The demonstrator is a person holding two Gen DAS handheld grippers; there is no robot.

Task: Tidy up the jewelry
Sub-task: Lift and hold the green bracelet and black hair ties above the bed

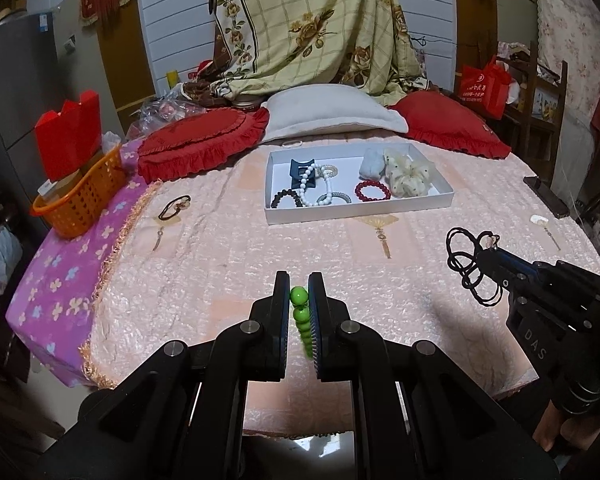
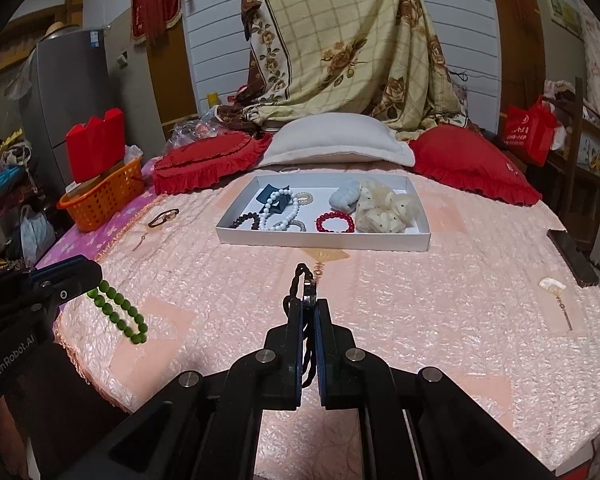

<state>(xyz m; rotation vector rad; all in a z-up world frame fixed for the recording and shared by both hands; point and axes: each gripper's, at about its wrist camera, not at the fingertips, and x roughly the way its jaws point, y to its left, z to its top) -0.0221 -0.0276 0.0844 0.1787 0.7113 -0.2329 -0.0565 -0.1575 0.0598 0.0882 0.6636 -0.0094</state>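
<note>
Nearest, bottom centre of the left wrist view, the left hand-held gripper (image 1: 299,300) was pinched tight on a green bead bracelet (image 1: 300,312), beads lined up between its fingers; in the right wrist view that same bracelet (image 2: 120,314) hung as a loop off the gripper at the left edge, clear of the bed. The right hand-held gripper (image 2: 309,304) was clamped on a black twisted cord necklace (image 2: 300,280), whose loops dangled at the right of the left wrist view (image 1: 470,264). Both pieces were carried above the pink quilted bed cover (image 2: 420,320), not yet at the white tray (image 2: 324,240) in mid frame. That tray already held a red bead bracelet (image 2: 335,222), a white bead string (image 2: 284,210), a dark bead bracelet (image 2: 246,221) and a cream scrunchie (image 2: 384,206). Judgement: the step was carry-to-tray; best done by bringing each gripper over a bare patch of tray, lowering until the loop rests, then releasing, one side at a time so cords do not tangle or snag the rim. A small hair tie (image 2: 163,217) lay left of the tray, still loose. Readable text: "GenRobot.AI" on the left gripper body in the right wrist view, "DAS" on the right gripper body in the left wrist view. Farther back, print on the red bag (image 2: 530,130) was too small to read.
</note>
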